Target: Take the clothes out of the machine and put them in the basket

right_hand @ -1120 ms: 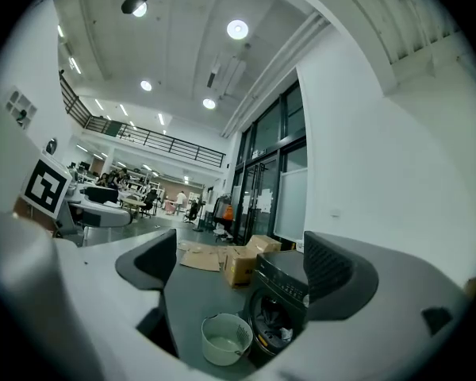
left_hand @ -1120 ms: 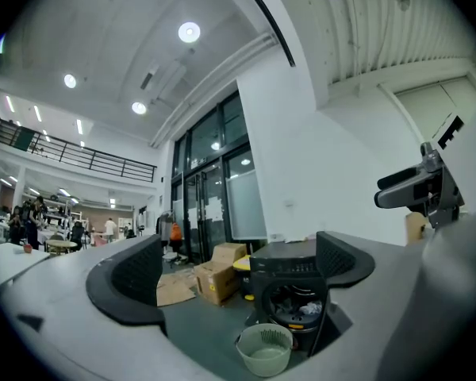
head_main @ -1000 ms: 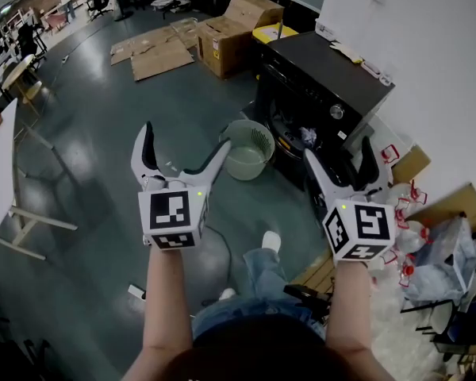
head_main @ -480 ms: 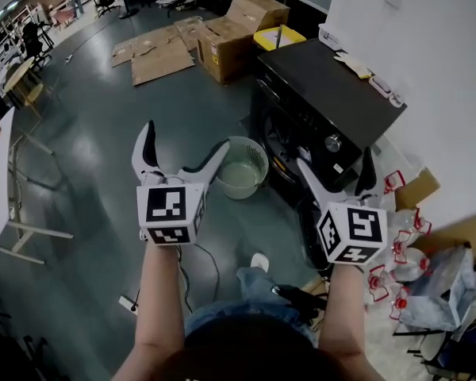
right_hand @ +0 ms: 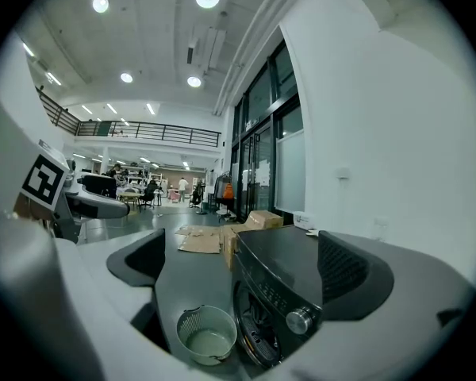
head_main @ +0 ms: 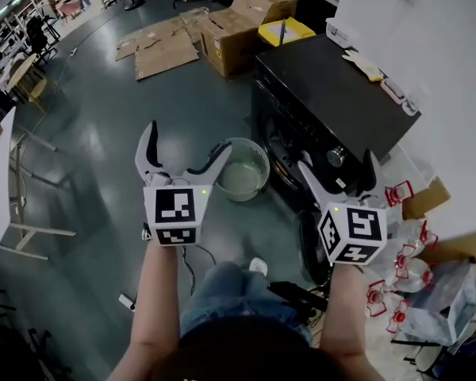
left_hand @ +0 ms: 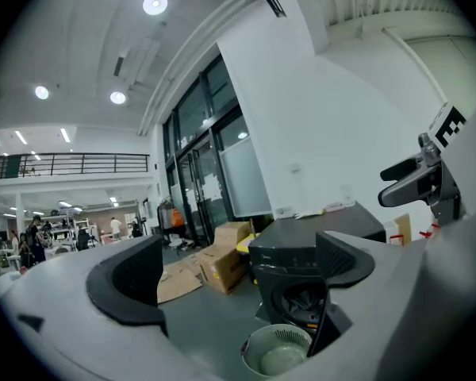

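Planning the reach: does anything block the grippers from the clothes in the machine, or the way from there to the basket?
Nothing visible does. The machine stands open with clothes showing inside, and the basket sits on the floor right in front of the opening.

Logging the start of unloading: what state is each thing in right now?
Washing machine: open, clothes inside.
Basket: upright, empty.
Left gripper: jaws open, nothing between them.
Right gripper: jaws have just been opening, now wide, nothing between them.
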